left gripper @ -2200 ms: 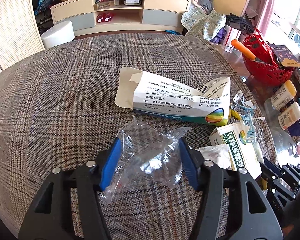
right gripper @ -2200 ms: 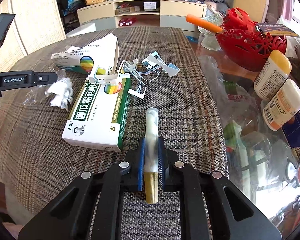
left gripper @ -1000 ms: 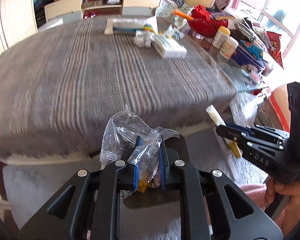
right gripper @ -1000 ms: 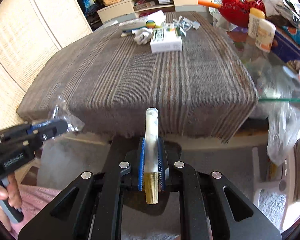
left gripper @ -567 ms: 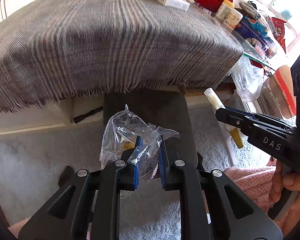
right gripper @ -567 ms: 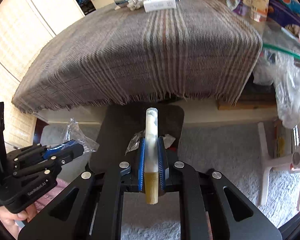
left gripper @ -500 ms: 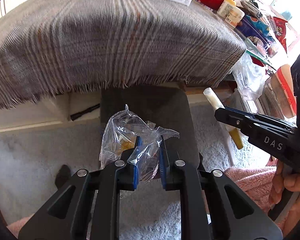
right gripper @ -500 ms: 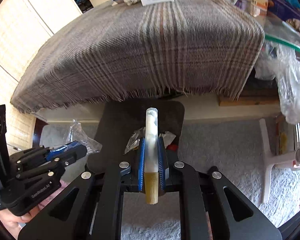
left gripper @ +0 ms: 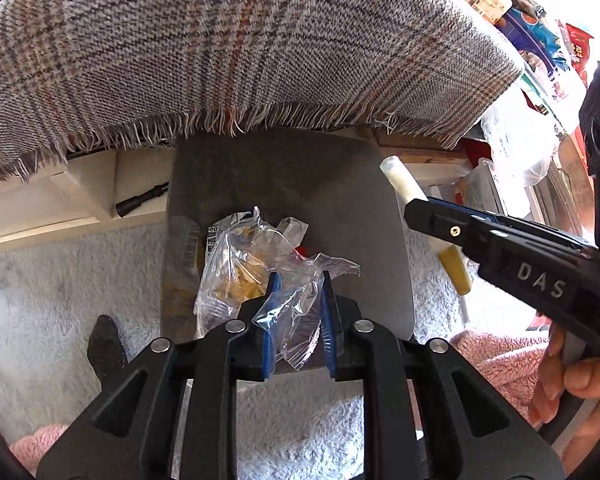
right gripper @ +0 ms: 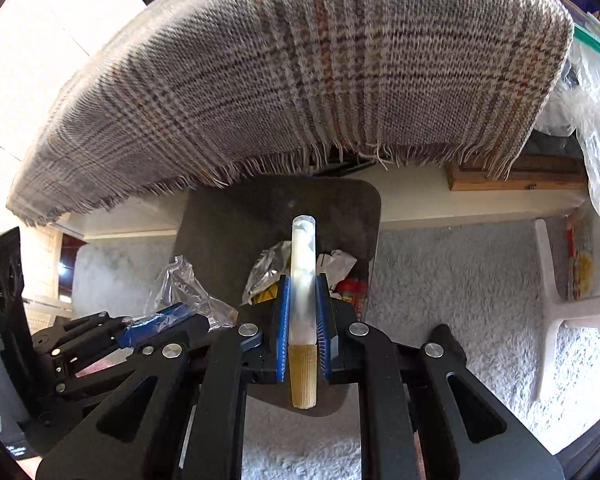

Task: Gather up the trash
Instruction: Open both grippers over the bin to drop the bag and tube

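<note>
Both grippers hanging over the dark bin (left gripper: 284, 184) below the bench's plaid cloth (left gripper: 236, 40), loads not yet dropped.
Left gripper (left gripper: 296, 300): jaws narrow and opening, clear plastic wrapper (left gripper: 296, 292) between them, sitting over the bin's near edge (film may be clinging to a pad, or drifting onto the carpet (left gripper: 40, 300)). Right gripper (right gripper: 302, 320) is clamping the capped tube (right gripper: 303, 300) upright in narrow jaws; released near the rim, it is likely rolling out.

black tongs (left gripper: 296, 312), blue pads (left gripper: 269, 312), silver screws, "das" lettering.
</note>
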Demonstrator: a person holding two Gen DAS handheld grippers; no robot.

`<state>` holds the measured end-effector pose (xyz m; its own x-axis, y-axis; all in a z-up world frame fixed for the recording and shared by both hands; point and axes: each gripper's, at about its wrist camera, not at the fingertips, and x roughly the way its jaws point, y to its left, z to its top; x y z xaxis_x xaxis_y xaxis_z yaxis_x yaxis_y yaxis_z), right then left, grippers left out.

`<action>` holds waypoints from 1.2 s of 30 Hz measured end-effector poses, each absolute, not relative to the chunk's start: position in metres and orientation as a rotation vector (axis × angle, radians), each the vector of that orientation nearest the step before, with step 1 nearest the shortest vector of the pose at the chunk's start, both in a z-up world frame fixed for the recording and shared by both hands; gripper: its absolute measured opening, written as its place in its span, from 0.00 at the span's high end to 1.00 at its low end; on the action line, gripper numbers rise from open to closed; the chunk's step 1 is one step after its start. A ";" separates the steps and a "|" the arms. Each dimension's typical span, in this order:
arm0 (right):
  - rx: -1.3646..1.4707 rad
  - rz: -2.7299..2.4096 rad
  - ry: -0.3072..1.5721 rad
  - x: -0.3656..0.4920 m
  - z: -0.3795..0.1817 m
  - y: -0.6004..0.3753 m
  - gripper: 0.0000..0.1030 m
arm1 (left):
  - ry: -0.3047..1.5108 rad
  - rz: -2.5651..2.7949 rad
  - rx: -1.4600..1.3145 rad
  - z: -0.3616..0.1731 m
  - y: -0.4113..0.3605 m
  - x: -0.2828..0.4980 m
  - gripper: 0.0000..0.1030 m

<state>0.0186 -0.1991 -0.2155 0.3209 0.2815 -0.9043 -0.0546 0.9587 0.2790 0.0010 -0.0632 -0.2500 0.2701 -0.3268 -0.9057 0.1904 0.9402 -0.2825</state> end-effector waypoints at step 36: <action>0.210 0.142 1.061 0.026 -0.132 -0.222 0.06 | 1.165 -0.276 -0.128 -0.166 -0.029 -0.009 0.08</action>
<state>0.0262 -0.2216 -0.1319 0.4814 0.2159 -0.8495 -0.0143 0.9710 0.2386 -0.0093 -0.0286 -0.1665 0.3657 -0.2794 -0.8878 0.1479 0.9592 -0.2409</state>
